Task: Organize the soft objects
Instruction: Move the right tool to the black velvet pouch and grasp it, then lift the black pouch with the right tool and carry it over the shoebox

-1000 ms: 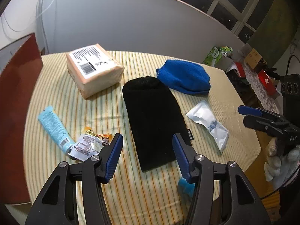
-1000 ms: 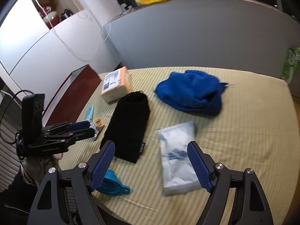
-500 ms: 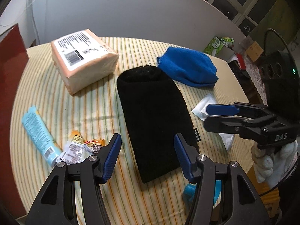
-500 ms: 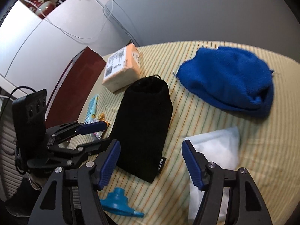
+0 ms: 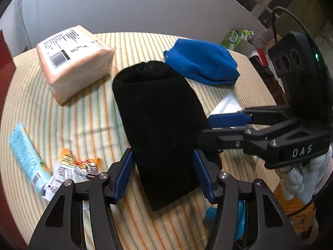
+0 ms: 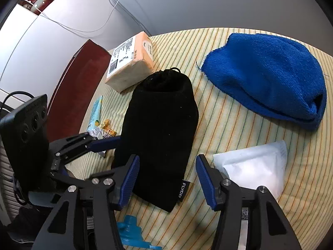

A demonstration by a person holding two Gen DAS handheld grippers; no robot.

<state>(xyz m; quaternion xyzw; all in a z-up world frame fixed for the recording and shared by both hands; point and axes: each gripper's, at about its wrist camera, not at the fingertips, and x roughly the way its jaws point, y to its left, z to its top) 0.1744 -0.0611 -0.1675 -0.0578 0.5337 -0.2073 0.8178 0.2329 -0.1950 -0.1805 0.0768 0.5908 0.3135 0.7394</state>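
A black drawstring pouch (image 5: 158,114) (image 6: 162,125) lies lengthwise on the striped tablecloth. My left gripper (image 5: 163,175) hangs over its near end, jaws closing slightly. The pouch fills the gap between the blue pads, and no squeeze shows. My right gripper (image 6: 167,181) (image 5: 210,128) comes in from the right over the pouch's labelled near corner, jaws closing. That corner lies between its pads, with the right pad clear of the fabric. A blue knit cloth (image 5: 201,62) (image 6: 266,79) lies behind the pouch. A white soft packet (image 6: 254,164) (image 5: 226,104) lies to its right.
A peach wrapped pack with a label (image 5: 75,62) sits at the back left. A light blue tube (image 5: 25,150) and snack wrappers (image 5: 77,166) lie at the left. A blue plastic piece (image 6: 133,233) rests by the near table edge. A gloved hand (image 5: 301,177) holds the right gripper.
Both grippers have come down and closer to the black pouch. The right one swung left from over the white packet to the pouch's corner, and its jaws have narrowed.
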